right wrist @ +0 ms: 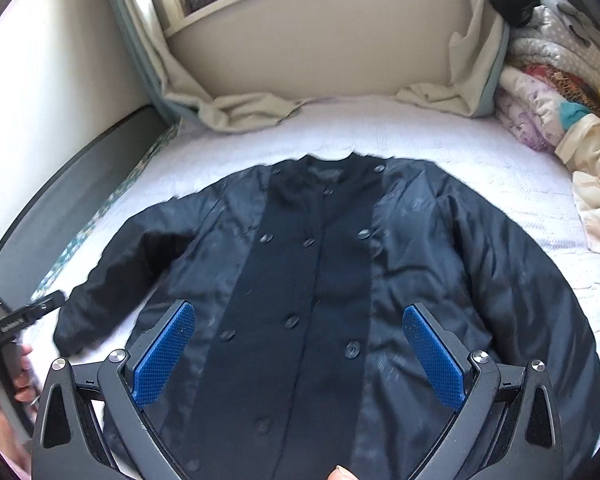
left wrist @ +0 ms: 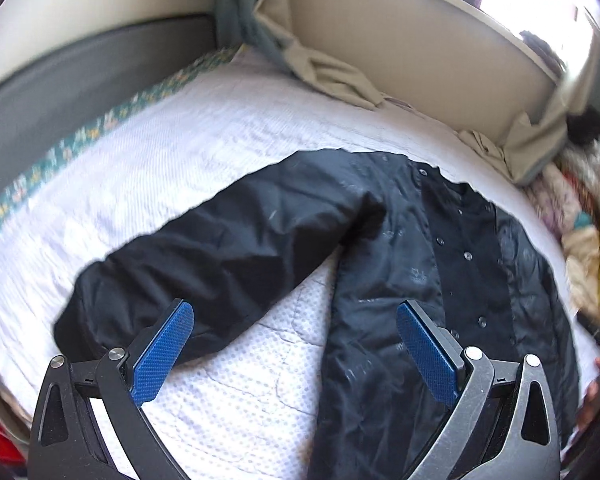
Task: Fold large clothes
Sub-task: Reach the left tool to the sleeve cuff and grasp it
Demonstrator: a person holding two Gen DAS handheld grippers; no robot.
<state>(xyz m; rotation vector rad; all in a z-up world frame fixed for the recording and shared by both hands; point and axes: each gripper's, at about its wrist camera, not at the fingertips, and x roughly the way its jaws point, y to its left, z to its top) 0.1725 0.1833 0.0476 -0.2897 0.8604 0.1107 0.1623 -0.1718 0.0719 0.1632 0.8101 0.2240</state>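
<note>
- The black jacket (right wrist: pixel 312 280) is lying face up and spread flat on the white bedspread (right wrist: pixel 440 136), its collar pointing toward the bed's far edge under the window ledge and its hem reaching the near edge.
- Its button placket (right wrist: pixel 300 300) is running down the middle as a matte, woollen-looking band, while the side panels and sleeves are showing a faint sheen, so the outer cloth is probably slippery and lightly padded.
- It is likely handling as a soft, limp, fairly heavy garment: it will be sagging and sliding rather than keeping any shape when lifted.
- The left sleeve (left wrist: pixel 204 248) is stretching out toward the bed's left edge, with its cuff (left wrist: pixel 80 320) lying clear of the body; the cuff or the shoulder seam looks like the surest place to pinch, since a thick hemmed edge is less apt to slip than the smooth panel.
- The left gripper (left wrist: pixel 296 356) is hovering over the gap between that sleeve and the body, its blue fingers (left wrist: pixel 162 356) spread wide and empty.
- The right gripper (right wrist: pixel 300 356) is hanging above the lower placket, likewise released and holding nothing.
- A pile of folded laundry (right wrist: pixel 548 104) is sitting at the bed's far right corner, well apart from the jacket.
- Curtain ends (right wrist: pixel 236 108) are slumping onto the far edge.
</note>
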